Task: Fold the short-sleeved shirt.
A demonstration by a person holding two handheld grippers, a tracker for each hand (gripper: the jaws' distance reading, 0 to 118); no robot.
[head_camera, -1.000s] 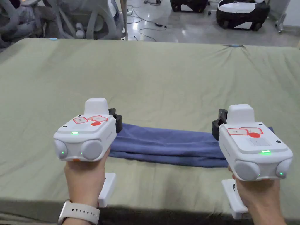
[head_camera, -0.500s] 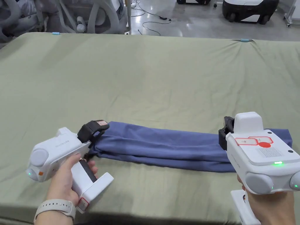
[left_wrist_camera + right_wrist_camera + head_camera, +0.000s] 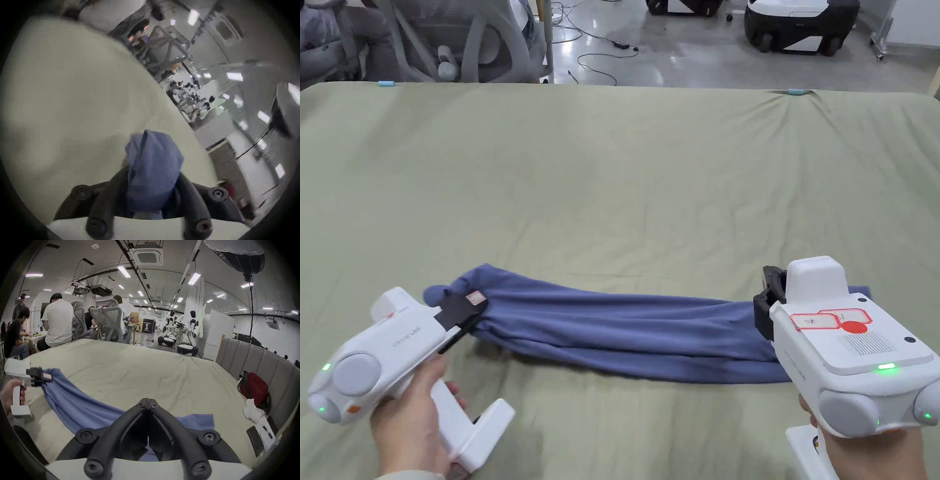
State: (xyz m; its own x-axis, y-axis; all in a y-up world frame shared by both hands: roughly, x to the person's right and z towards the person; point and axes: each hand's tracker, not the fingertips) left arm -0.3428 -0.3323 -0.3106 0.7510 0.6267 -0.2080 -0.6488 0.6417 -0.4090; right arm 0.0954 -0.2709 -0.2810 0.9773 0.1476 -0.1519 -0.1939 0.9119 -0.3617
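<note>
Looking down from the head view, the blue cotton short-sleeved shirt [image 3: 625, 328] lies folded into a long band on the olive bedsheet [image 3: 625, 175]. Left gripper [image 3: 152, 183] view: jaws pinch its bunched end. Right gripper [image 3: 148, 402] view: jaws pressed together over cloth; crosswise folds remain.

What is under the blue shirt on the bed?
Under the blue shirt lies the green bed sheet, bare all around it. The right gripper covers the shirt's right end, so nothing can be told there.
</note>
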